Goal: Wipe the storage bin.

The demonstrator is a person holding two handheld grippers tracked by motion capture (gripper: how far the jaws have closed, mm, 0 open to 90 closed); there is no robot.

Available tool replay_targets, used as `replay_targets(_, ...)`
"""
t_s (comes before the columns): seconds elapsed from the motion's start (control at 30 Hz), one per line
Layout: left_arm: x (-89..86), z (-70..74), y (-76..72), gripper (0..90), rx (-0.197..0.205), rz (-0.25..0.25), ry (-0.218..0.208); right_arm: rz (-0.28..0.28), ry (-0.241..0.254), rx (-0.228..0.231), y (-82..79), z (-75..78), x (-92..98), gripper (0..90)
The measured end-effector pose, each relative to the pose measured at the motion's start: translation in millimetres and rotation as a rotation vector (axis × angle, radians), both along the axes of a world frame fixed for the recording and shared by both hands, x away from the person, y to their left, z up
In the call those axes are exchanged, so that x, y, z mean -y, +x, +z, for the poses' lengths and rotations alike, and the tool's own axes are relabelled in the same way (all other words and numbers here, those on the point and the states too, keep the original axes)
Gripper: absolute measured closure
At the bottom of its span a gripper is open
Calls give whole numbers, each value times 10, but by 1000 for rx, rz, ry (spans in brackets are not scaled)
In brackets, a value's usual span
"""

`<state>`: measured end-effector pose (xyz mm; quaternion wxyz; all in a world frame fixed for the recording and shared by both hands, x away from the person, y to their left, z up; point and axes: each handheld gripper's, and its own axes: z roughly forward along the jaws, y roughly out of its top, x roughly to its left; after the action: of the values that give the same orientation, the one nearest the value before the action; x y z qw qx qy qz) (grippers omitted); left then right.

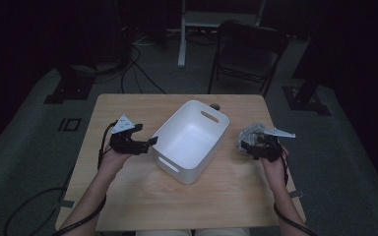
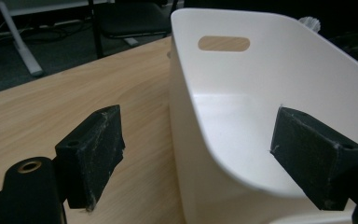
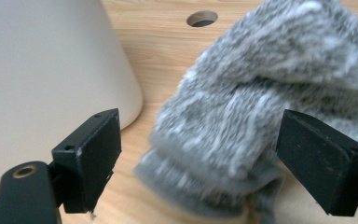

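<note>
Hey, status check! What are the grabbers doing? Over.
Left gripper open, straddling white bin wall. Right gripper open around grey fuzzy cloth, pads not pressing. Cloth on table beside bin. Nothing in the way.

No readable text or labels

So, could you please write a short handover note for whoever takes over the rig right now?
Left gripper: open, jaws astride the near wall of the white bin, not pressing it.
Right gripper: open, jaws either side of the grey sock, not gripping.
Things: the bin sits mid-table; the sock lies crumpled on the table right of the bin.
Done: nothing is in the bin yet.
Left: probably close on the sock, lift it and drop it into the bin, steadying the bin with the left.
</note>
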<state>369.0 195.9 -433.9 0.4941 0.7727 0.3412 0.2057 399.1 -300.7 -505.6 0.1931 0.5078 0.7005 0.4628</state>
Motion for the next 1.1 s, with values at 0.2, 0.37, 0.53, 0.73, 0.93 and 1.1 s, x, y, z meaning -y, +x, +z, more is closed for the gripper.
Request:
replay_targets(0.2, -107, -72, -82, 164, -12, 11, -9, 22, 23, 12, -206, -18, -2, 137)
replay_targets(0.37, -169, -29, -201, 164, 27, 19, -32, 51, 28, 25, -329, -21, -55, 137)
replay_targets(0.53, -200, 28, -276, 164, 41, 11, -31, 83, 42, 32, -401, -19, -135, 138)
replay_targets(0.73, -279, 42, -368, 164, 43, 12, -61, 114, 43, 30, -450, -8, -205, 137)
replay_targets(0.93, -366, -9, -438, 164, 50, 43, -37, 140, 46, 31, -488, -8, -258, 137)
replay_targets(1.1, -471, -76, -499, 164, 43, 58, -33, 164, 37, 23, -514, -33, -307, 137)
